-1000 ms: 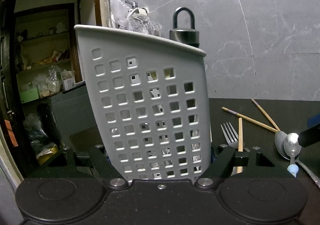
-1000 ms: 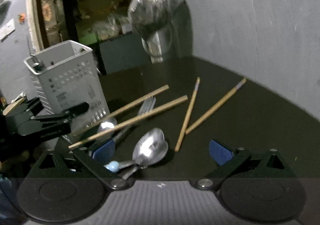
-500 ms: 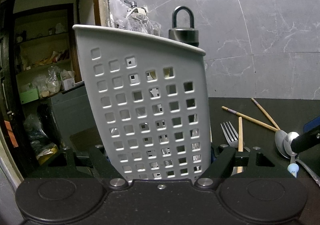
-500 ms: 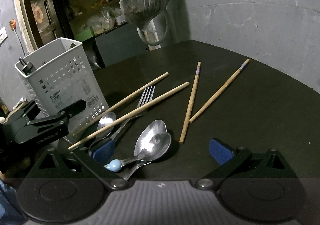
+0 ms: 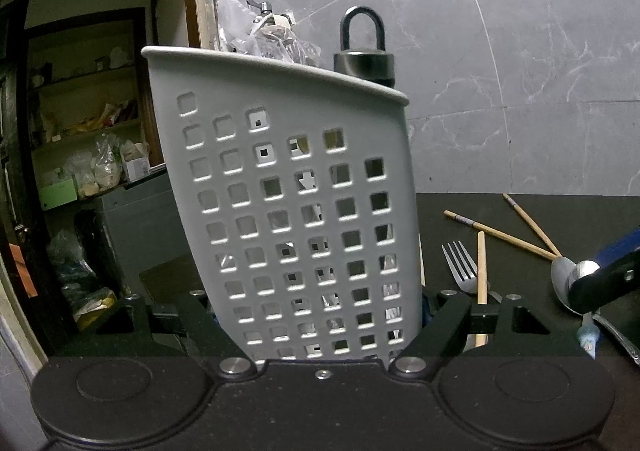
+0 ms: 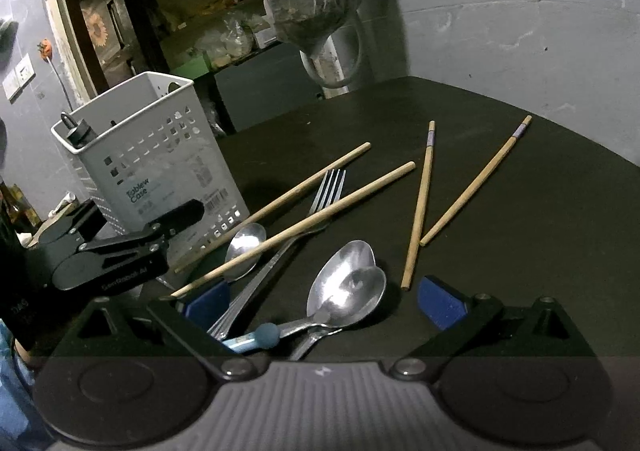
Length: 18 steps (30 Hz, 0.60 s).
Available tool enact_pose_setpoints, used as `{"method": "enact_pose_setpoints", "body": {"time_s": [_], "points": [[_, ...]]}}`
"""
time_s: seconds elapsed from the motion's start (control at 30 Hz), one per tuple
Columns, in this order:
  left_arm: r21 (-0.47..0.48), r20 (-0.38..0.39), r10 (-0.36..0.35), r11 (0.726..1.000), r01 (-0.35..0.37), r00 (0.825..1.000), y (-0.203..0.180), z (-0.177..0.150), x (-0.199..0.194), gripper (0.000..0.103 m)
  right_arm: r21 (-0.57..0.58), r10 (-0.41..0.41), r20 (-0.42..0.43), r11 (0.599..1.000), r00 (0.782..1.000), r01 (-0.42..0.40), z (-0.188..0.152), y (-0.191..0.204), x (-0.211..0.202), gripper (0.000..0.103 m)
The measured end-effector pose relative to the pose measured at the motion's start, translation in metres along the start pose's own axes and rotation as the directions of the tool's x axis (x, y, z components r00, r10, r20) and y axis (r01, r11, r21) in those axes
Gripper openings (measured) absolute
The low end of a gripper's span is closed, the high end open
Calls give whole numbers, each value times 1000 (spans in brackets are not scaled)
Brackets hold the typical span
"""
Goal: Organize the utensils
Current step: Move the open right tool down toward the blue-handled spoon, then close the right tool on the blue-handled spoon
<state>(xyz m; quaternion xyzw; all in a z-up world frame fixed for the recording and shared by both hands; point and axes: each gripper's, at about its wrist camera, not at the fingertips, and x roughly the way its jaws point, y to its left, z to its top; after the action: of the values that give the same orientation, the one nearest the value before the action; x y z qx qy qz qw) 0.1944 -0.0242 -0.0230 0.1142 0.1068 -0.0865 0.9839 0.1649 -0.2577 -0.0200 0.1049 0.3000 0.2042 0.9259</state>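
Compared with one second earlier, the right gripper (image 6: 324, 299) sits lower over the stacked spoons (image 6: 346, 283), jaws wide and empty: pickup is imminent. The left gripper (image 5: 320, 315) clamps the utensil holder (image 5: 296, 211) at the table's (image 6: 540, 251) left edge. The holder's contents and the spoon handles are partly hidden.

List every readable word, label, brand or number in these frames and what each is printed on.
"Tablew Case" (roughly; small): on the label of the white utensil caddy.
Barcode and fine print beside it: too small to read.
"GenRobot.AI" (approximately; faint): embossed on the left gripper arm.
"DAG" (partial): on a dark object at the left edge; the rest is cut off.
Padlock, spoons, chopsticks: no text visible.
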Motion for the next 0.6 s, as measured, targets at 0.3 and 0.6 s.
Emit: {"method": "enact_pose_setpoints", "body": {"time_s": [0.3, 0.6], "points": [[-3, -5, -4, 1000, 4, 1000, 0, 0, -1, 80, -76, -61, -10, 995, 998, 61, 1, 11, 5, 73], [-3, -6, -4, 1000, 4, 1000, 0, 0, 0, 80, -136, -125, -12, 983, 992, 123, 0, 17, 4, 54]]}}
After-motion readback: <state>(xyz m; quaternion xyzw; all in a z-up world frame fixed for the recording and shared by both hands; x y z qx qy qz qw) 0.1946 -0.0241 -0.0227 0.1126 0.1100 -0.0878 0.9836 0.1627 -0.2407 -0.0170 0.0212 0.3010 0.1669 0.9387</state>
